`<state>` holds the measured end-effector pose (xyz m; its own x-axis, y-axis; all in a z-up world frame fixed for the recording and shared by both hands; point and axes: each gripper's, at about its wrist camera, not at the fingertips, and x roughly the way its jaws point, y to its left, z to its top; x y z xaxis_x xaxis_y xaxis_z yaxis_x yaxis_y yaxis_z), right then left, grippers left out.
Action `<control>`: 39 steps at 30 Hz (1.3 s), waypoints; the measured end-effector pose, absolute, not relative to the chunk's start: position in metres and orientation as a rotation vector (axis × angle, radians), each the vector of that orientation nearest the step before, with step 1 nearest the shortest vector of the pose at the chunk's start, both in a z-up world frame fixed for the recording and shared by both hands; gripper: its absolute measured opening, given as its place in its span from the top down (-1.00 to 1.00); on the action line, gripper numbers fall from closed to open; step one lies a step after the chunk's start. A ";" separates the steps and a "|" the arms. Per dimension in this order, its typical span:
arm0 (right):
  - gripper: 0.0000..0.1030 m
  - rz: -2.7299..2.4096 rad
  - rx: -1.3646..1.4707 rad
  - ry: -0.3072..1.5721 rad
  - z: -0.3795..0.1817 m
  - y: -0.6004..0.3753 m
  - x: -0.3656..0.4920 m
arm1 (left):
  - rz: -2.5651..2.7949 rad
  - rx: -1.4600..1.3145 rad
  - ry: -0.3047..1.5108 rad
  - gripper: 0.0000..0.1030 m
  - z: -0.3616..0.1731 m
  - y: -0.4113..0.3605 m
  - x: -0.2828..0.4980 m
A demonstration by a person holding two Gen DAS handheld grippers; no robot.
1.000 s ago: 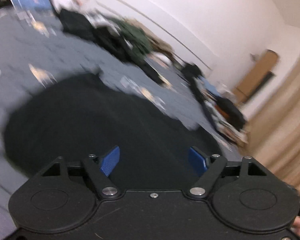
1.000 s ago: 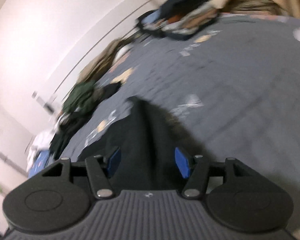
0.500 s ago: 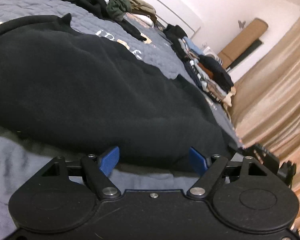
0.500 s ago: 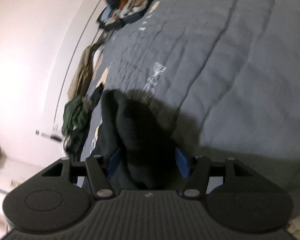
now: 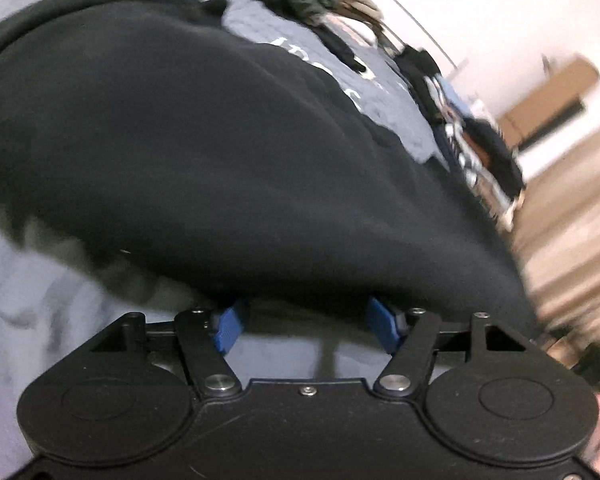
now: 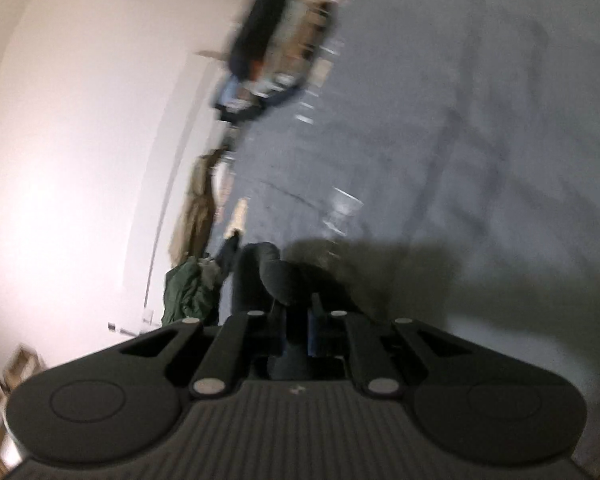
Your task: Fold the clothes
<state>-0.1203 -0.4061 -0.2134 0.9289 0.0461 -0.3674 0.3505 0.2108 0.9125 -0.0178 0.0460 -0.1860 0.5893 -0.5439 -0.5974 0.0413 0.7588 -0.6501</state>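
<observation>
Left view: my left claw (image 5: 306, 322) spread wide, black garment (image 5: 220, 152) filling mid-frame on the grey quilt (image 5: 40, 300).
Right view: my right claw (image 6: 296, 326) pinching its fold, lower centre.
Change: half a second ago, right jaws stood apart.

Sweatshirt (image 5: 220, 152) lies spread on the bed (image 5: 40, 320), directly at 12 o'clock of the left tool (image 5: 306, 322). Clothes piles (image 5: 480, 148) line the bed's far edge at 1 to 2 o'clock, against the wall (image 5: 480, 20). Curtain (image 5: 572, 232) stands at 3 o'clock.
</observation>
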 end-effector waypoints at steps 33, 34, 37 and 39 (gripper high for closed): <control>0.84 -0.270 1.389 0.311 -0.221 -0.409 -0.128 | -0.014 -0.961 0.709 0.77 -0.177 0.169 -0.011; 0.84 -0.266 1.421 0.342 -0.228 -0.414 -0.125 | -0.015 -0.946 0.739 0.73 -0.181 0.168 -0.007; 0.78 -0.243 1.446 0.417 -0.234 -0.417 -0.121 | -0.022 -0.926 0.762 0.50 -0.181 0.162 -0.010; 0.77 -0.216 1.420 0.433 -0.226 -0.411 -0.124 | -0.027 -0.918 0.763 0.37 -0.179 0.158 -0.016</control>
<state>-0.1237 -0.4111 -0.2256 0.9032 0.1101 -0.4149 0.3979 0.1482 0.9054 -0.0161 0.1584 -0.1788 0.7415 -0.3315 -0.5833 -0.2893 0.6264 -0.7238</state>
